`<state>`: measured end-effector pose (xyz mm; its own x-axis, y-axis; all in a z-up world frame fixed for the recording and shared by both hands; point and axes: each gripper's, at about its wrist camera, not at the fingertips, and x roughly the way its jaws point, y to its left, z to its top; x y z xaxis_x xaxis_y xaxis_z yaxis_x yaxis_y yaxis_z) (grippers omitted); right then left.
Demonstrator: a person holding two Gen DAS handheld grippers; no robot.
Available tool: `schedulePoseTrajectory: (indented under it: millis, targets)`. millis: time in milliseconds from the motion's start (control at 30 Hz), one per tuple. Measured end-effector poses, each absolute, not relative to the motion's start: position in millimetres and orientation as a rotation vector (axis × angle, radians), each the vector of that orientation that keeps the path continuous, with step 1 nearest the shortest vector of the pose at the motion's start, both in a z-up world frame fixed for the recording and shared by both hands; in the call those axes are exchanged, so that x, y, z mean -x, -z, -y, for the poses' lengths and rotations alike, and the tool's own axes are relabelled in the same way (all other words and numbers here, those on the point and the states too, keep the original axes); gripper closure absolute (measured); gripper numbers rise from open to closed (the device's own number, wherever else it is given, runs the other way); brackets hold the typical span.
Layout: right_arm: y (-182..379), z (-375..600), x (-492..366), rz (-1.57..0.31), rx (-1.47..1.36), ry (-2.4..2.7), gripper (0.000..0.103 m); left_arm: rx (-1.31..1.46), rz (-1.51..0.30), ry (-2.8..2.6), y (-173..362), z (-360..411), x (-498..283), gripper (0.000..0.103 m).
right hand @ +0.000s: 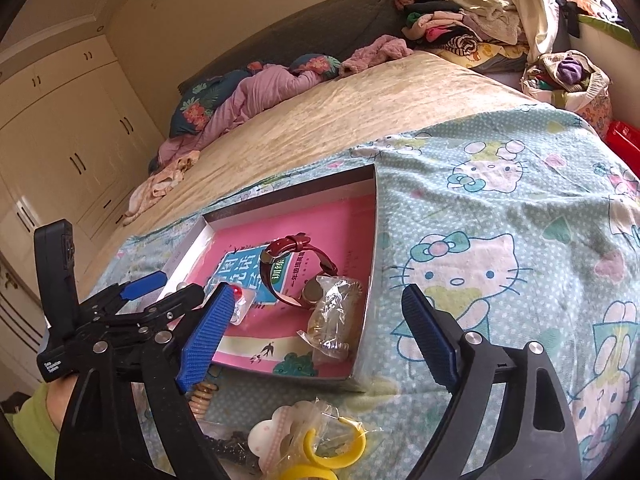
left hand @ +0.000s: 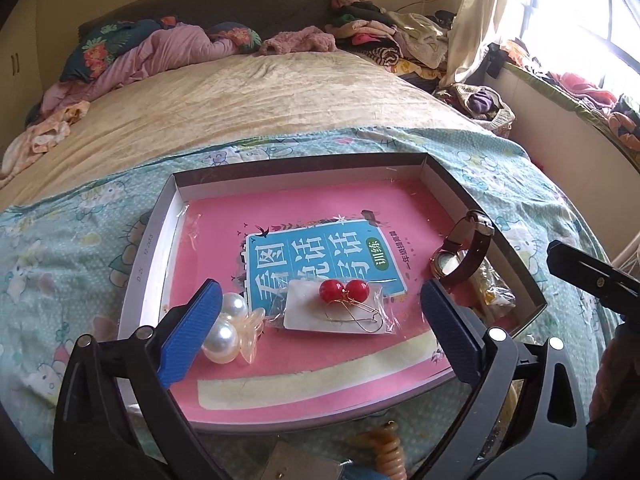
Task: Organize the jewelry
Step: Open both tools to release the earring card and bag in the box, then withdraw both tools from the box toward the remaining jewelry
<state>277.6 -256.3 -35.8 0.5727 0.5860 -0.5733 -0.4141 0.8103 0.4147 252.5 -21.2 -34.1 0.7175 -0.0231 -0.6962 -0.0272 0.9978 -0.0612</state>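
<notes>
Both claws hang apart, empty: the left claw (left hand: pixel 320 332) over the shallow box (left hand: pixel 148 240) on the bed, the right claw (right hand: pixel 320 340) beside it. Inside lie red bead earrings (left hand: pixel 344 291), pearl earrings (left hand: pixel 224 328) half hidden behind a finger, and a watch (right hand: pixel 296 268). The crinkled bag (right hand: pixel 332 316) blurs its contents; yellow hoops (right hand: pixel 332 450) are cut off below.

Tray (left hand: pixel 152 240) on the bedspread (left hand: pixel 72 248), booklet (left hand: pixel 320 258) flat inside. On the booklet, earring card (left hand: pixel 340 308) at centre; pearl earrings (left hand: pixel 224 328) at 9 o'clock of the card; watch (left hand: pixel 460 252) at 2 o'clock, against the tray's right wall; bagged piece (right hand: pixel 334 316) just before the watch. Hoop earrings (right hand: pixel 340 446) outside, at 6 o'clock of the tray.
</notes>
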Motion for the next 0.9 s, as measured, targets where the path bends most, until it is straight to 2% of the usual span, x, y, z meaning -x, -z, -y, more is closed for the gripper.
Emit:
schedulePoseTrajectory:
  millis: [900]
  targets:
    - [-6,276,-232,-0.658,-0.255,-0.570,0.014,0.130,-0.643,-0.005,-27,0,-195,0.010]
